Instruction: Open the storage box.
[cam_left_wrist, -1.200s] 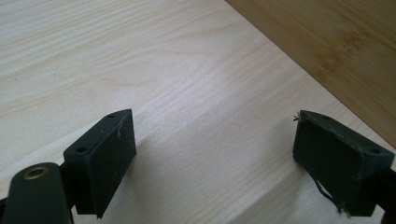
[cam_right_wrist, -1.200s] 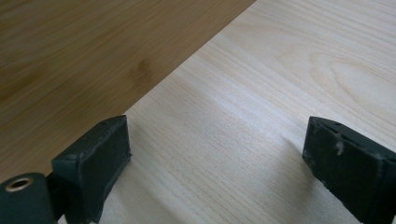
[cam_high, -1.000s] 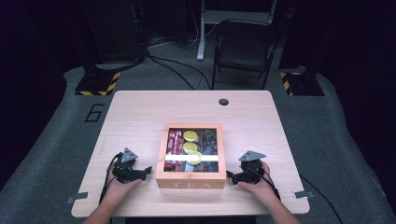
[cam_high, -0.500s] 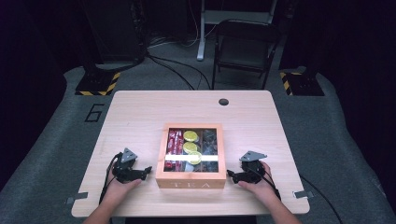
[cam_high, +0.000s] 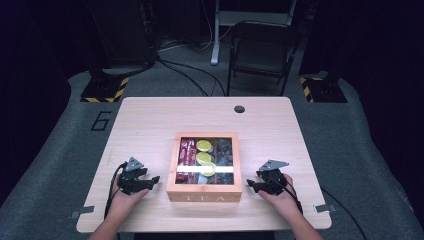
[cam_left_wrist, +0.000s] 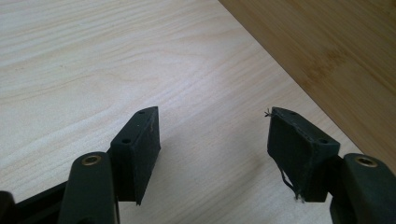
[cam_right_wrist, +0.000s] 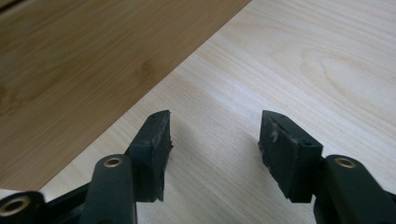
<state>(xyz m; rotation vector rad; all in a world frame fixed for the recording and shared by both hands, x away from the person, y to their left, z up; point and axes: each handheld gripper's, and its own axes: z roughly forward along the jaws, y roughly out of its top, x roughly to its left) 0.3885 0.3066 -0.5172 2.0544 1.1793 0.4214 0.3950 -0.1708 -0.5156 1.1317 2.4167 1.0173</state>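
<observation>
The left hand-held gripper (cam_high: 156, 179) rests low on the pale counter (cam_high: 150, 120) in the lower left of the frame, its jaws spread wide with nothing between them; in the left gripper view the bare wood grain shows in the gap and the box's side wall runs across the upper right. The right hand-held gripper (cam_high: 249, 186) mirrors it in the lower right, jaws equally wide and empty, with the box wall filling the upper left of the right gripper view. Between the two, near the lower middle of the frame, sits a wooden tea box (cam_high: 205, 192) marked TEA on its near face, apart from both grippers. A glare stripe across its top suggests a clear lid, probably closed. The box looks rigid and moderately heavy, its smooth bamboo walls likely a little slippery; the two side walls, or the lid's front edge, seem the sensible holds. Inside lie red packets (cam_high: 187, 151), yellow-green round packets (cam_high: 203, 145) and dark ones (cam_high: 224, 150). Nothing blocks either approach; a grommet hole (cam_high: 239, 109) sits well apart at the upper edge.
</observation>
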